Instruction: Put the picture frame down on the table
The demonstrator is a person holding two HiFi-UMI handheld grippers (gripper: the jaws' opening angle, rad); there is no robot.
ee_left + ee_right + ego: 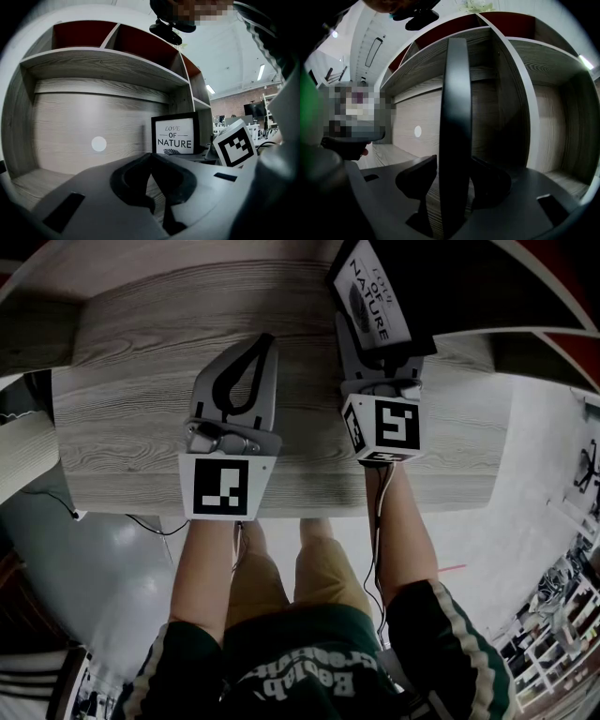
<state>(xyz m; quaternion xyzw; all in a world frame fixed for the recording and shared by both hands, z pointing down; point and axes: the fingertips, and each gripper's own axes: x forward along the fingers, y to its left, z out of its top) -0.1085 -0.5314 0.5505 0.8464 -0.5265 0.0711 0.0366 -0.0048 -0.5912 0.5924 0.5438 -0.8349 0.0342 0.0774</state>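
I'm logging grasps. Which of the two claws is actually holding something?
The right claw: its jaws clamp the edge of the black picture frame. The left claw is shut too, but with nothing between its tips.

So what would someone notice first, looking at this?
The black picture frame reading LOVE OF NATURE, clamped in the right gripper at the head view's upper right. Beside it, the left gripper is shut and empty over the grey wood-grain table.
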